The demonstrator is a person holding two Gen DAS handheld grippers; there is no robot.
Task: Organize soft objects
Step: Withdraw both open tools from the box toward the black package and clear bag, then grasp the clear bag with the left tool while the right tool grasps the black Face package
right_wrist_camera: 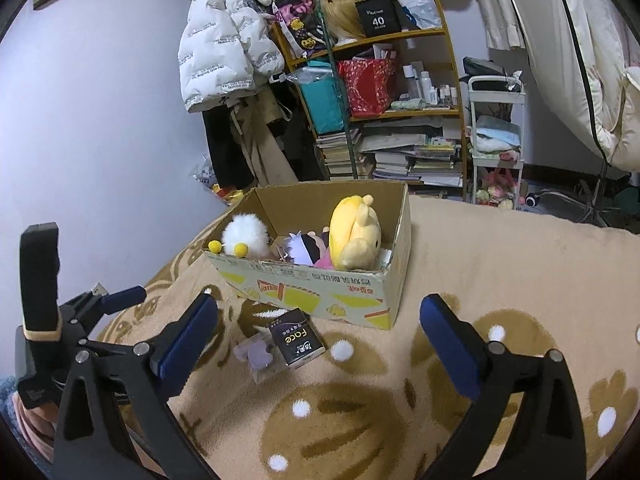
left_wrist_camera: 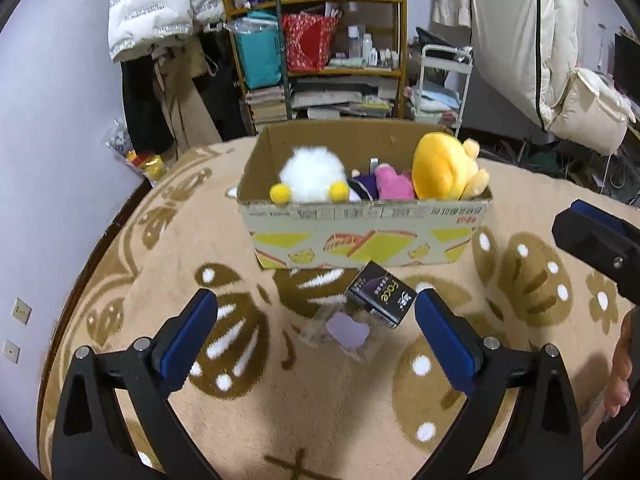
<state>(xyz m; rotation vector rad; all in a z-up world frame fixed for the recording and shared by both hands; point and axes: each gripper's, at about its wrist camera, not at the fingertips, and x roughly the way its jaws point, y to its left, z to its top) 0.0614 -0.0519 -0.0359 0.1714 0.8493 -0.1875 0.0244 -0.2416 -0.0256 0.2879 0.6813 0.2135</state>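
Tissue pack [left_wrist_camera: 378,298] reads "face"; left hand-held gripper [left_wrist_camera: 316,316], right hand-held gripper [right_wrist_camera: 318,322] both spread, empty.

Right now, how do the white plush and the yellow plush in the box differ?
The white plush is fluffy and round with small yellow balls at the near wall; the yellow plush is smooth and taller. White sits at the left end of the cardboard box, yellow at the right. Both rise above its rim.
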